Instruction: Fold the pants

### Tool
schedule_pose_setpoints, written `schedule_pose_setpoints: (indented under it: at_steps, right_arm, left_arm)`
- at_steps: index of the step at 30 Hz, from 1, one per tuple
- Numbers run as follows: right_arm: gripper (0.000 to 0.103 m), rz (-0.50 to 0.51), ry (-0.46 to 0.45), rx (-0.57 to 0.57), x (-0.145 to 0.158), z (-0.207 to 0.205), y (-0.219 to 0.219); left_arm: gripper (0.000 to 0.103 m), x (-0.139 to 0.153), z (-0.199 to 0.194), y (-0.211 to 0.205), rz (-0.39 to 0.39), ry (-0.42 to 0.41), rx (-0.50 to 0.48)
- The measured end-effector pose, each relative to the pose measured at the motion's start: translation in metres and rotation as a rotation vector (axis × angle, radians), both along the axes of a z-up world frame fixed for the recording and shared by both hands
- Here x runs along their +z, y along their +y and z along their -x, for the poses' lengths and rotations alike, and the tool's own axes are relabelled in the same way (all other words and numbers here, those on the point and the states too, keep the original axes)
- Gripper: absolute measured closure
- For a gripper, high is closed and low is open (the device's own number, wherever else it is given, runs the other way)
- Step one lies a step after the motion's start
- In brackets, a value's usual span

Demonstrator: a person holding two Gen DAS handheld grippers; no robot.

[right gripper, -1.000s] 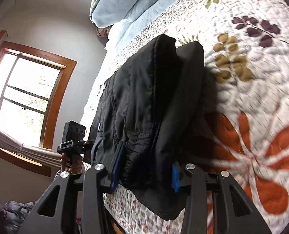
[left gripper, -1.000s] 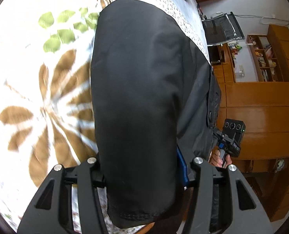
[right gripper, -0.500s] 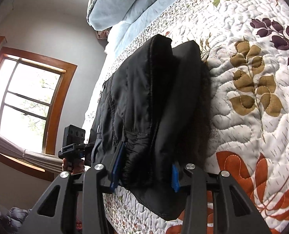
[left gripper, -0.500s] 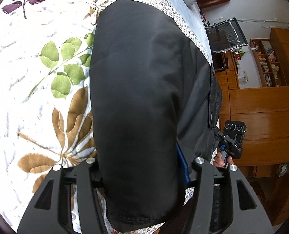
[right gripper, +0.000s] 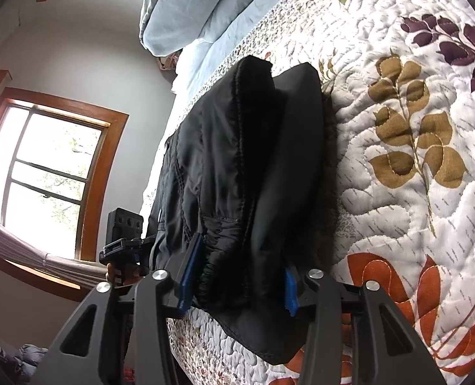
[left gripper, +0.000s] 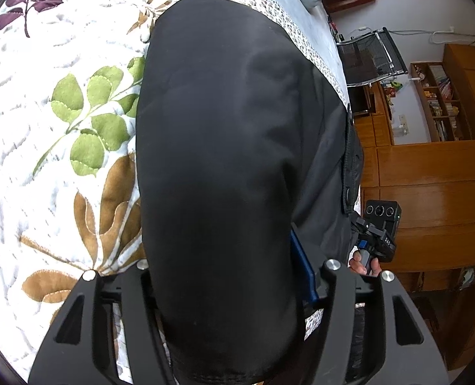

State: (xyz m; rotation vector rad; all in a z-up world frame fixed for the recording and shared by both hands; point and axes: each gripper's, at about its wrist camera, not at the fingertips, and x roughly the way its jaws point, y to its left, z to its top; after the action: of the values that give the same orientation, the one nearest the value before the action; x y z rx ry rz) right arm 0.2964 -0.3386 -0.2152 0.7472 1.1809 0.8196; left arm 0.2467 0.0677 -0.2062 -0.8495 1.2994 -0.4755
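**Pants folded on the bed, both tools letting go**

The black pants (left gripper: pixel 218 160) are lying folded on the quilt (left gripper: pixel 45 166) near the bed's edge. My left tool (left gripper: pixel 227 276) is opening its jaws with the fabric bundle between them. My right tool (right gripper: pixel 237 276) is opening too, its blue pads (right gripper: pixel 190 272) flanking the hem end.
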Motion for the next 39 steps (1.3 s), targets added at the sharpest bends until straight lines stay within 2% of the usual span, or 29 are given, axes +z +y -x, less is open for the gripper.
schedule_pose_setpoints:
  at_steps: [5, 13, 15, 16, 17, 24, 27, 30, 32, 36, 39]
  right_arm:
    - [0.048, -0.037, 0.020, -0.009, -0.008, 0.000, -0.005]
    - [0.050, -0.032, 0.005, -0.011, -0.007, 0.003, -0.005]
    - [0.044, -0.043, 0.016, -0.020, -0.005, 0.004, -0.006]
    - [0.036, -0.051, 0.022, -0.027, -0.004, 0.005, -0.009]
    - [0.032, -0.049, 0.015, -0.049, -0.001, 0.008, -0.016]
    - [0.032, -0.033, -0.030, -0.132, 0.018, 0.029, -0.052]
    - [0.032, 0.001, -0.050, -0.147, 0.026, 0.041, -0.057]
    - [0.032, 0.030, -0.073, -0.165, 0.034, 0.056, -0.061]
    - [0.032, 0.058, -0.085, -0.175, 0.040, 0.067, -0.062]
    - [0.032, 0.193, -0.135, -0.181, 0.060, 0.093, -0.052]
    - [0.032, 0.290, -0.172, -0.195, 0.075, 0.113, -0.041]
  left_arm:
    - [0.043, -0.003, 0.003, 0.003, 0.022, 0.001, 0.006]
    - [0.043, -0.001, 0.003, 0.001, 0.014, 0.002, 0.009]
    - [0.040, -0.001, 0.003, 0.002, 0.013, 0.013, 0.016]
    - [0.039, -0.001, 0.005, 0.004, 0.006, 0.018, 0.022]
    - [0.038, 0.000, 0.007, 0.006, -0.003, 0.021, 0.031]
    - [0.035, 0.017, 0.026, 0.029, -0.056, -0.001, 0.103]
    - [0.034, 0.028, 0.036, 0.034, -0.110, -0.025, 0.134]
    - [0.033, 0.042, 0.047, 0.037, -0.195, -0.058, 0.164]
    - [0.031, 0.053, 0.058, 0.039, -0.296, -0.084, 0.184]
    - [0.031, 0.076, 0.079, 0.035, -0.482, -0.137, 0.204]
    - [0.023, 0.098, 0.095, 0.023, -0.576, -0.198, 0.201]
